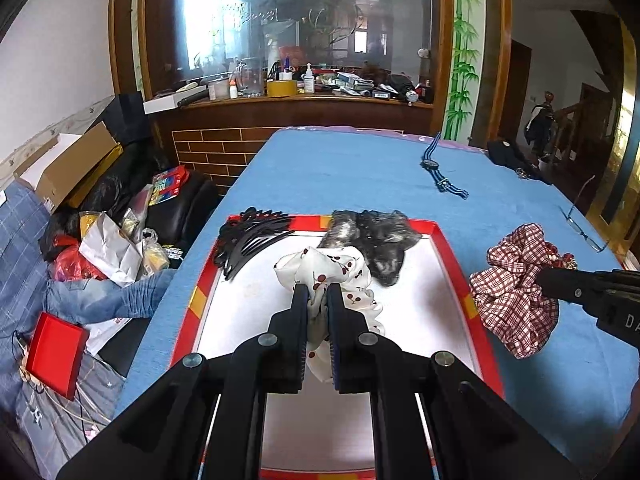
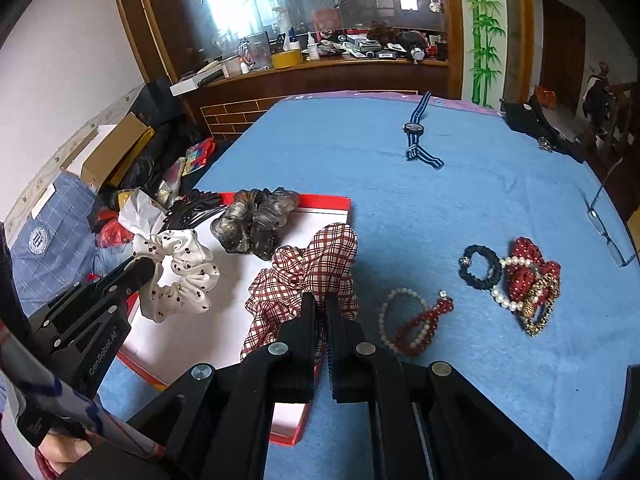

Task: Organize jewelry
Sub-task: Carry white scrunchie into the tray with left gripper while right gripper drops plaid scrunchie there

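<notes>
In the left wrist view, the left gripper [image 1: 318,300] is closed on the white cherry scrunchie [image 1: 328,270], held over the middle of the red tray [image 1: 454,264]. In the right wrist view, the right gripper [image 2: 320,312] pinches the plaid scrunchie [image 2: 308,272] above the tray's right edge; the tray's white floor lies to its left, so the right gripper probably must move left. The 2 bracelets [image 2: 416,320] lie right of the tray.

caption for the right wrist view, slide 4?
Right gripper clamps plaid scrunchie at red tray edge; bracelets wait on blue cloth.
</notes>
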A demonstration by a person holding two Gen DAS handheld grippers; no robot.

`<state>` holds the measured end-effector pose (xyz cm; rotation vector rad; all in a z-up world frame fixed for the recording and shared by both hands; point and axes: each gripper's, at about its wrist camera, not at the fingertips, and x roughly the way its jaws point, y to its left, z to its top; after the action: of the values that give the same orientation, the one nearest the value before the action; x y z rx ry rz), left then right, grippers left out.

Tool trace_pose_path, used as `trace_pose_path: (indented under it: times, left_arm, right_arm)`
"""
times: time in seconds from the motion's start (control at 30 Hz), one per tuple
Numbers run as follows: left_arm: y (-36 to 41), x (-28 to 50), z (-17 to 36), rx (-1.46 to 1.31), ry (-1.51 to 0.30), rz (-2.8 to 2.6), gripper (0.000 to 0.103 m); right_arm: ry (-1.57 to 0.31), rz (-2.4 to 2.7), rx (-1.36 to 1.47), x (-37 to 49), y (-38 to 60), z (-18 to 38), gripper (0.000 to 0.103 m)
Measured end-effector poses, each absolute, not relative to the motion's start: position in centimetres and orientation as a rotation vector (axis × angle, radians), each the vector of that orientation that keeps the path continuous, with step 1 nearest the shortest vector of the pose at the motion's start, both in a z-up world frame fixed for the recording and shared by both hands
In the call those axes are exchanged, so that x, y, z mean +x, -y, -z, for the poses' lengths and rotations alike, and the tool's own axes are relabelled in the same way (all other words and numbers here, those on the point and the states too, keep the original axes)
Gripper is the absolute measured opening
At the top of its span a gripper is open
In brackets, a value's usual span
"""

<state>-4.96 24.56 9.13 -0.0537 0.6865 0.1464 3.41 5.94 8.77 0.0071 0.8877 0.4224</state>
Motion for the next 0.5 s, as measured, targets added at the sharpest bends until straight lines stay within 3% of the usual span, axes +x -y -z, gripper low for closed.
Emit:
trace_pose_path:
  times: [0.5]
  left_arm:
    - [-27.3, -2.1, -7.9, -0.073, -0.746, -0.168, 0.009]
  right_arm:
    - [-0.908, -0.404, -0.013, 6.4, -7.6, -8.3, 0.005]
